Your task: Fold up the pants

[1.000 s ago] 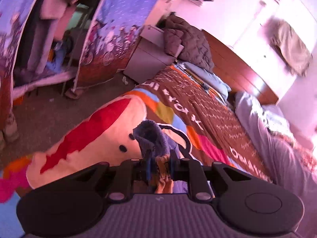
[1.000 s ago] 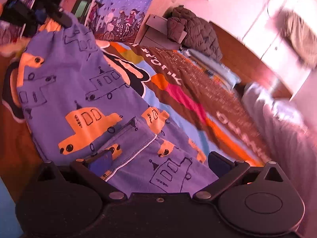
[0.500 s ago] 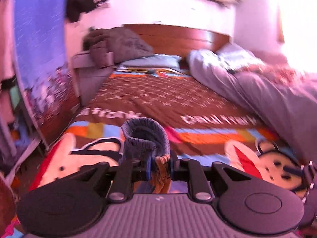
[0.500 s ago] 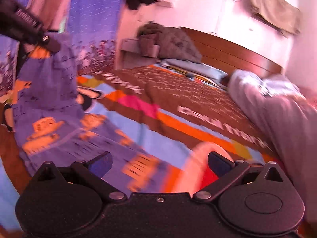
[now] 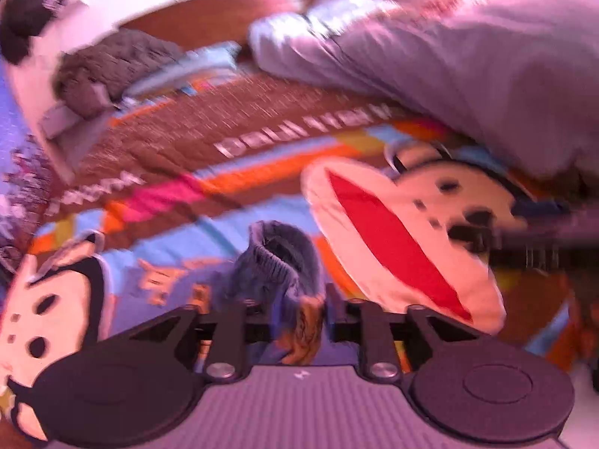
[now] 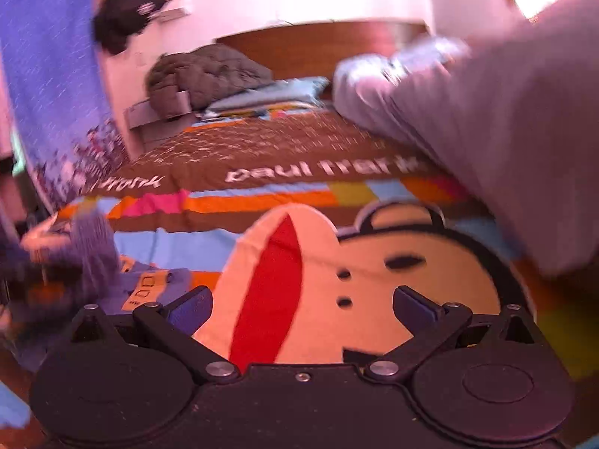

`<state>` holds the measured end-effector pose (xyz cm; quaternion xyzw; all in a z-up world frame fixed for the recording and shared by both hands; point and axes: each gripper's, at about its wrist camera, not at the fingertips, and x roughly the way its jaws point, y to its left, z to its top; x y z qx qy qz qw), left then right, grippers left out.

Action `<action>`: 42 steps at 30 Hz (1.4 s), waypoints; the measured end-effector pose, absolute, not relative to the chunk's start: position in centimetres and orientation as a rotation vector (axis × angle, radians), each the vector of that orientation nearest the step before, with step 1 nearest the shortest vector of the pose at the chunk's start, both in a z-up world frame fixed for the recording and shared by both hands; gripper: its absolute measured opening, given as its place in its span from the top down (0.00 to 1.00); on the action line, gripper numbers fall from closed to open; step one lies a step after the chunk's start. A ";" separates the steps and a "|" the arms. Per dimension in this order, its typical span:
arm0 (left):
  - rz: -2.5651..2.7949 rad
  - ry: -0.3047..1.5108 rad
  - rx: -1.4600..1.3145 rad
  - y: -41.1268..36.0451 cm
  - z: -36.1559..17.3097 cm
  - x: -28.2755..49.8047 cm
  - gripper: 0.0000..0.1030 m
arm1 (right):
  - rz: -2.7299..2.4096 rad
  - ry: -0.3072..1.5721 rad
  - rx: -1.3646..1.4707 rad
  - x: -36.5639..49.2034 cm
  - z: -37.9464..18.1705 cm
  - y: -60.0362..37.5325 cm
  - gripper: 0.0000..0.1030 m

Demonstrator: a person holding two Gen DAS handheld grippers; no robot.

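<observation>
The pants are blue with orange car prints. My left gripper point(image 5: 297, 308) is shut on the pants' elastic waistband point(image 5: 279, 258), which bunches up above the jaws. More of the pants point(image 5: 164, 280) lies on the bedspread to the left. In the right wrist view the pants point(image 6: 146, 284) lie at the lower left, blurred. My right gripper point(image 6: 301, 305) is open and empty over the monkey face print point(image 6: 378, 280) on the bedspread, apart from the pants.
The bed has a colourful cartoon bedspread point(image 6: 262, 172). A grey duvet point(image 6: 505, 131) is heaped on the right side. A dark quilted jacket point(image 6: 202, 71) and a pillow point(image 6: 269, 93) lie by the wooden headboard point(image 6: 318, 45). A blue curtain point(image 6: 48, 75) hangs at left.
Both grippers swung right across the bed. My left gripper kept hold of the waistband. My right gripper moved off the pants and now sits over the monkey print.
</observation>
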<state>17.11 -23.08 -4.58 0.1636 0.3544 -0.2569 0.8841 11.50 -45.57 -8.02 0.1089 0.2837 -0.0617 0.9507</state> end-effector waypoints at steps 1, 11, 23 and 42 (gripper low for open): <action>-0.569 0.761 0.334 -23.1 -5.1 16.9 0.55 | -0.134 0.586 0.264 11.5 -8.2 -46.1 0.01; -0.518 0.719 0.128 -13.2 -2.5 16.7 0.24 | -0.138 0.618 0.250 12.9 -8.2 -44.8 0.01; -0.329 0.950 -0.010 -2.3 -9.2 20.9 0.23 | -0.016 0.806 0.034 16.4 -8.1 -29.8 0.01; -0.391 1.002 -0.462 2.1 -10.5 22.1 0.69 | 0.136 0.772 0.036 21.9 -3.5 -28.9 0.01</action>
